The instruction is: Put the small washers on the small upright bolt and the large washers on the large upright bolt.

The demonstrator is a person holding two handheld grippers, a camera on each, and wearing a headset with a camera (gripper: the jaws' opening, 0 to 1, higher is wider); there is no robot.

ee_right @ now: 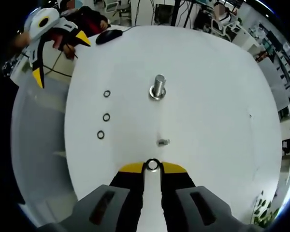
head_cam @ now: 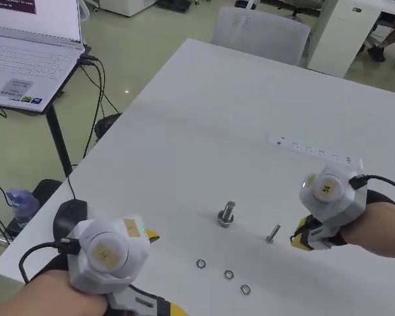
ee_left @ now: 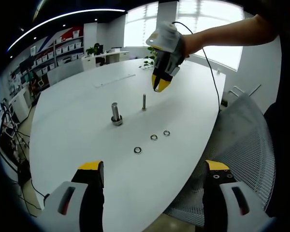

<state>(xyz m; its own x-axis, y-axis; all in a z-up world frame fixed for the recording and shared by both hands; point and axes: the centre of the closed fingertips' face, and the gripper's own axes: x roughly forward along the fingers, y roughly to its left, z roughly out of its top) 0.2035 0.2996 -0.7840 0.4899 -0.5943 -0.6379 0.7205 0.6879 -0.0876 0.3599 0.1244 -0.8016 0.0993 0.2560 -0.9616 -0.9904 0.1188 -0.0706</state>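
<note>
The right tool (ee_right: 153, 166) has its jaws pressed almost together, pinching a washer (ee_right: 153, 160) between the yellow tips. It hangs above the white tabletop (head_cam: 204, 131), just beside the small upright bolt (ee_right: 163, 142). In the head view the large upright bolt (head_cam: 226, 214) stands to the left of the small one, near it but apart, with a wider ring at its foot. Three loose washers (head_cam: 228, 274) lie flat on the tabletop in a short slanted row, apart from one another, on the person's side of the two bolts. The left tool (ee_left: 153, 166) hovers over the near edge of the tabletop with its jaws spread wide. A power strip (head_cam: 313, 150) lies farther back on the tabletop. A mouse (head_cam: 69, 214) rests at the left edge, and a laptop (head_cam: 26, 59) sits on a separate stand beyond it.
</note>
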